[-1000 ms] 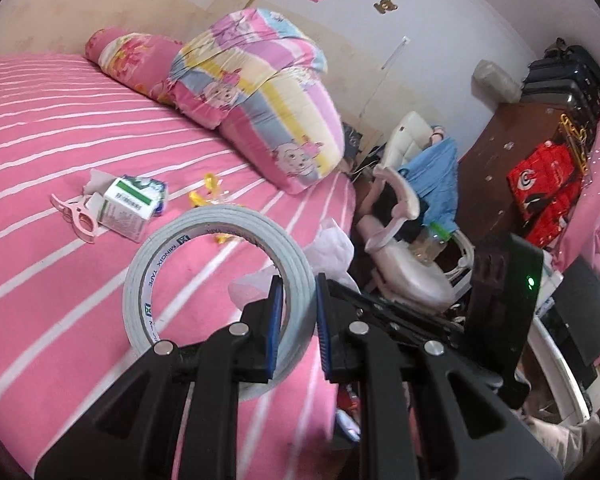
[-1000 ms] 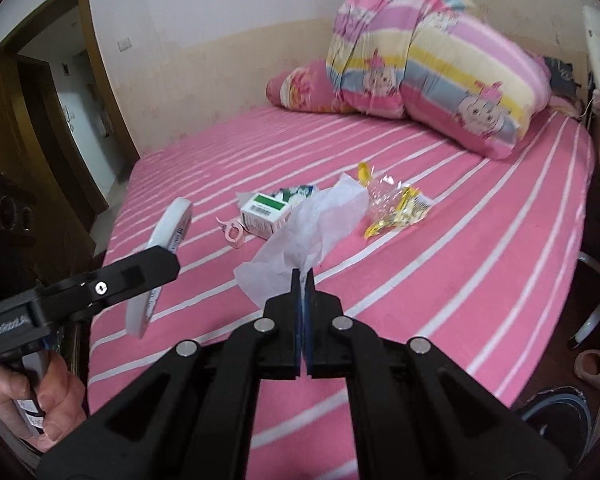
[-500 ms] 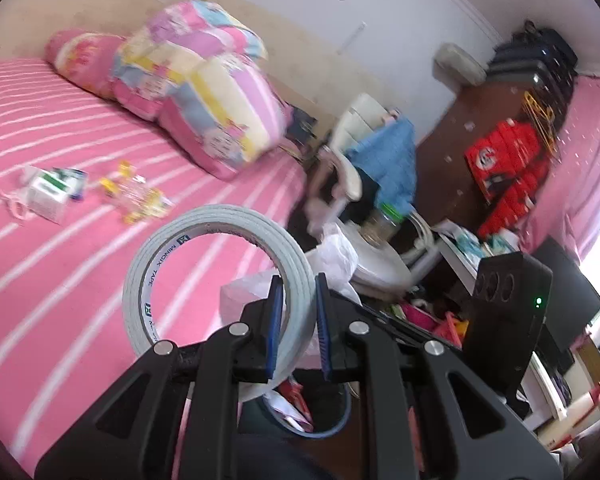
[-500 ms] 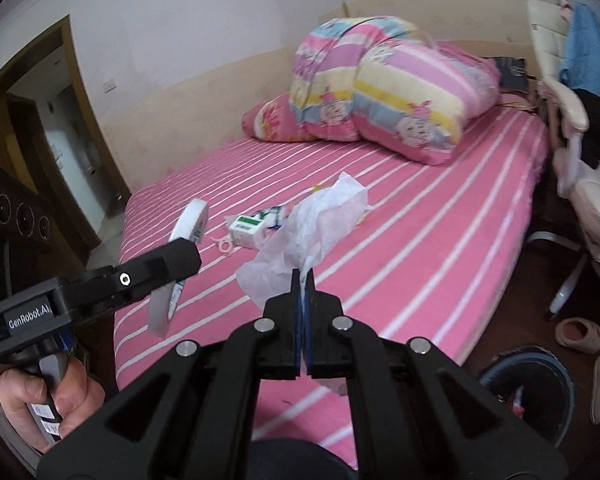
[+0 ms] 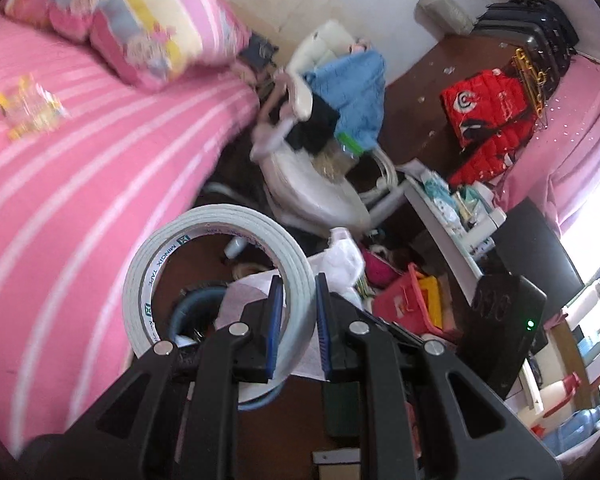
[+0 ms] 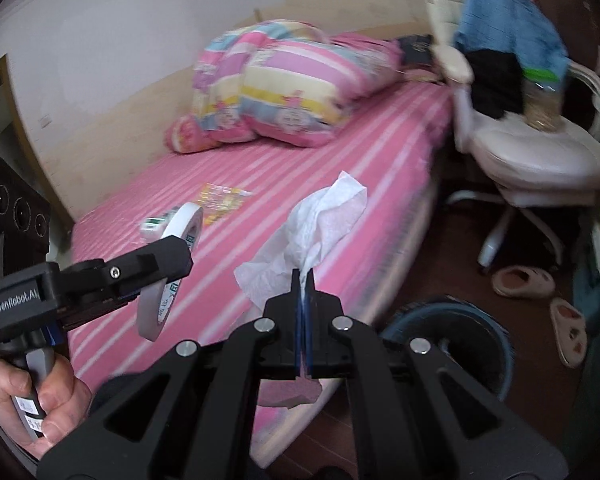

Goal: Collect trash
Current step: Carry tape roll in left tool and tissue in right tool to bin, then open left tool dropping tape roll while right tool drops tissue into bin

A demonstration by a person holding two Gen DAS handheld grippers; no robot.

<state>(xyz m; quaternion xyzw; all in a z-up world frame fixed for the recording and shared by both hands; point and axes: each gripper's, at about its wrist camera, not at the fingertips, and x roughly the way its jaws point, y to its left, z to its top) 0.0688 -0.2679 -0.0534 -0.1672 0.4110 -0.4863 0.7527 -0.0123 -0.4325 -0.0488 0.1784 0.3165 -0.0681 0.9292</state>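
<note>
**Tape and tissue held over the bed edge**

Left gripper (image 5: 296,320) clamps the rim of a tape roll (image 5: 220,280), held upright. Left view shows, through the roll, a blue bin (image 5: 196,308) on the floor. Right gripper (image 6: 304,300) pinches a tissue (image 6: 316,224). Only the right view shows the carton (image 6: 156,224) and yellow wrapper (image 6: 220,196) on the bed (image 6: 340,168), and the slippers (image 6: 524,280).

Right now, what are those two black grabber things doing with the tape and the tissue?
A person is picking up trash off the bed. The left gripper is clamped on a roll of tape, and the right gripper is pinching a white tissue. Both are held over the floor by the bed's edge, near a round blue bin. A wrapper and a small box are on the bed.
</note>
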